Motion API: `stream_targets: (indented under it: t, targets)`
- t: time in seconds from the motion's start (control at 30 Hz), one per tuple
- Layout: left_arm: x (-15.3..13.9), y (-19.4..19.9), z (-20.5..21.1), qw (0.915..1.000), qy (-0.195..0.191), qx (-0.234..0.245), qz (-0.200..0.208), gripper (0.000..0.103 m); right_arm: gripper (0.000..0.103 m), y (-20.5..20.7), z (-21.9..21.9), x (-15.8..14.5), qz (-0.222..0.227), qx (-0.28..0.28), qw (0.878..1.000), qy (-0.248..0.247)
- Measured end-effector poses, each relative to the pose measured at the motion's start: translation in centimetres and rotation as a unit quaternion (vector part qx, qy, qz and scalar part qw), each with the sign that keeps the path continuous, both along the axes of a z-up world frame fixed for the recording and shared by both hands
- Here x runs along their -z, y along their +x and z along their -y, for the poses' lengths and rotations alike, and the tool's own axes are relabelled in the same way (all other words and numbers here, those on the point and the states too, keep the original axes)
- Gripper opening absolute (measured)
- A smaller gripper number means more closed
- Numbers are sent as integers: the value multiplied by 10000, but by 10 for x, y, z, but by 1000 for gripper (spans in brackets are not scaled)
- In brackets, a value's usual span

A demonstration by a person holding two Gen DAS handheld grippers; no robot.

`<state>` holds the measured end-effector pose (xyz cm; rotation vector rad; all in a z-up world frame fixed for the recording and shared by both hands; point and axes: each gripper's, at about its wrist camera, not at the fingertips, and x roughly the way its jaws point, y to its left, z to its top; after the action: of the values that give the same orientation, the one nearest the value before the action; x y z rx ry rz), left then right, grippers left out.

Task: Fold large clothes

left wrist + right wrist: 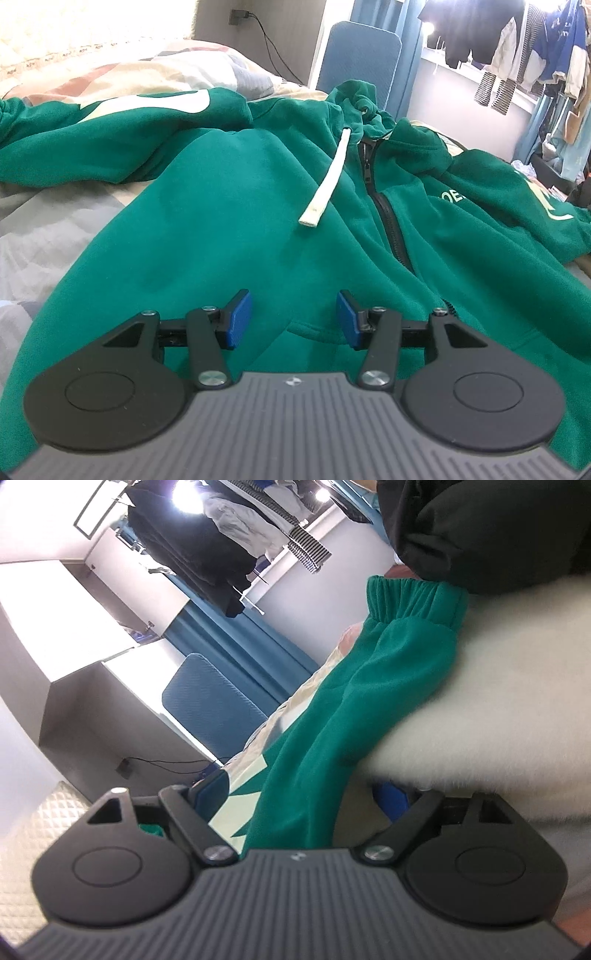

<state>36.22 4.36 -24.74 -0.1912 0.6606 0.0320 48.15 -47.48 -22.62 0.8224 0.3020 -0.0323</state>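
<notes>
A large green zip hoodie (229, 206) lies face up on the bed, with its white drawstring (325, 184) across the chest and the black zipper (388, 218) beside it. My left gripper (294, 319) hovers open just above the hoodie's lower front by the pocket edge, nothing between its blue pads (240, 319). In the right wrist view, which is rolled sideways, a green sleeve (332, 716) with a ribbed cuff (413, 598) runs between the wide jaws of my right gripper (301, 797). The pads do not press on it.
A patterned quilt (55, 221) covers the bed. White fluffy fabric (498, 686) and a dark garment (480, 528) crowd the right gripper's side. A blue chair (354, 62) stands past the bed, with a rack of hanging clothes (517, 48) by the window.
</notes>
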Motion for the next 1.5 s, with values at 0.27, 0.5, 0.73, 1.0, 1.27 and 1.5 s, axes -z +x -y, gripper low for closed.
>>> stream_targets:
  t: [0.27, 0.5, 0.73, 1.0, 1.27, 1.5]
  targets:
    - [1, 0, 8, 9998, 181, 110, 67, 58, 87, -7, -4, -10, 66, 226, 9995, -193]
    - [1, -1, 9, 9997, 196, 99, 77, 58, 87, -14, 10, -11, 136, 388, 9986, 332]
    - [0, -3, 7, 9997, 162, 134, 103, 58, 88, 21, 24, -11, -21, 630, 9968, 493]
    - [2, 0, 8, 9998, 160, 116, 95, 58, 46, 66, 19, -41, -768, 1005, 9907, -501]
    - [1, 2, 8, 9998, 154, 114, 91, 58, 8, 63, 16, -94, -1357, 525, 9809, -1289]
    - [-7, -3, 5, 9997, 14, 134, 191, 58, 7, 48, -24, -168, -706, 159, 9736, -2165]
